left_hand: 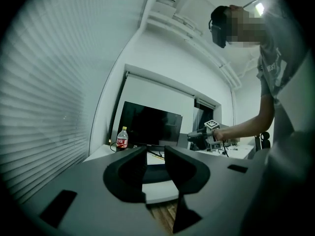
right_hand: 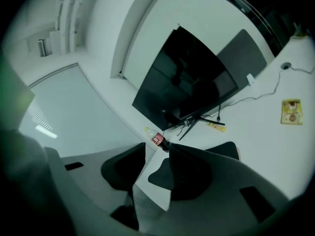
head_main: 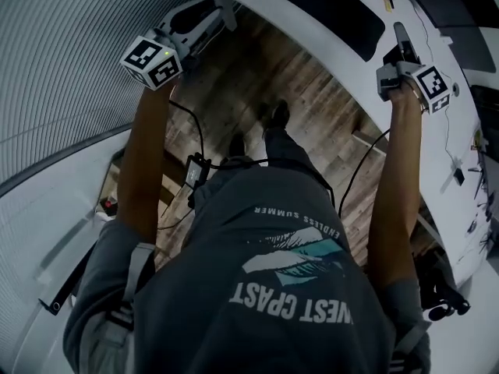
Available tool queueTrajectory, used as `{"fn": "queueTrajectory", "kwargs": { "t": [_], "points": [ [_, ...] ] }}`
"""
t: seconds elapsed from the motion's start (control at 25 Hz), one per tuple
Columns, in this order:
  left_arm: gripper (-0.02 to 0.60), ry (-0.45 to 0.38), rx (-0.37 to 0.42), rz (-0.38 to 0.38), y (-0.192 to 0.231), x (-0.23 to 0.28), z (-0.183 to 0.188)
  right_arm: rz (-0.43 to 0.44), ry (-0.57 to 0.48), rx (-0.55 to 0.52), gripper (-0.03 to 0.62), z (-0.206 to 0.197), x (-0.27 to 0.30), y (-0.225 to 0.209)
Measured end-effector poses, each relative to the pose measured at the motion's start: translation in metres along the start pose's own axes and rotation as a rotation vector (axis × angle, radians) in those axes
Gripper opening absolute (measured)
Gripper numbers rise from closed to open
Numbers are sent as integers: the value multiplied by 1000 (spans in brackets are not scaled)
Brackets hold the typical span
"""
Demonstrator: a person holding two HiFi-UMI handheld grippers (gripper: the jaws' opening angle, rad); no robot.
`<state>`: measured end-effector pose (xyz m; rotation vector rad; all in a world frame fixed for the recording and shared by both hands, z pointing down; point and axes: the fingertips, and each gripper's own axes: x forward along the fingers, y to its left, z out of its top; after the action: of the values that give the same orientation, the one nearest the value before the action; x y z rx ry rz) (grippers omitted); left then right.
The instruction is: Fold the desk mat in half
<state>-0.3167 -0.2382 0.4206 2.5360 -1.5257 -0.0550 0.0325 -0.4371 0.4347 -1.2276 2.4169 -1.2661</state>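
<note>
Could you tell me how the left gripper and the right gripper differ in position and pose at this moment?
The left gripper hangs over the wooden floor by the blinds; the right gripper is above the white desk near the desk mat. The left is level, the right rolled sideways. Both have jaws apart, holding nothing.

The person stands with both bare arms stretched forward, left arm and right arm well apart. The left gripper has its jaws a narrow gap apart, holding nothing. The right gripper is likewise parted and empty.
</note>
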Motion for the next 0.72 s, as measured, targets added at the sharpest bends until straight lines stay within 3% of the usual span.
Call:
{"fn": "queueTrajectory", "kwargs": {
  "t": [0.28, 0.52, 0.72],
  "points": [
    [91, 60, 128, 19, -17, -41, 5, 122, 7, -358, 60, -7, -30, 105],
    [69, 79, 215, -11, -42, -60, 25, 199, 87, -659, 37, -45, -57, 166],
    [57, 138, 260, -8, -52, -87, 42, 241, 134, -842, 32, -75, -84, 217]
  ]
}}
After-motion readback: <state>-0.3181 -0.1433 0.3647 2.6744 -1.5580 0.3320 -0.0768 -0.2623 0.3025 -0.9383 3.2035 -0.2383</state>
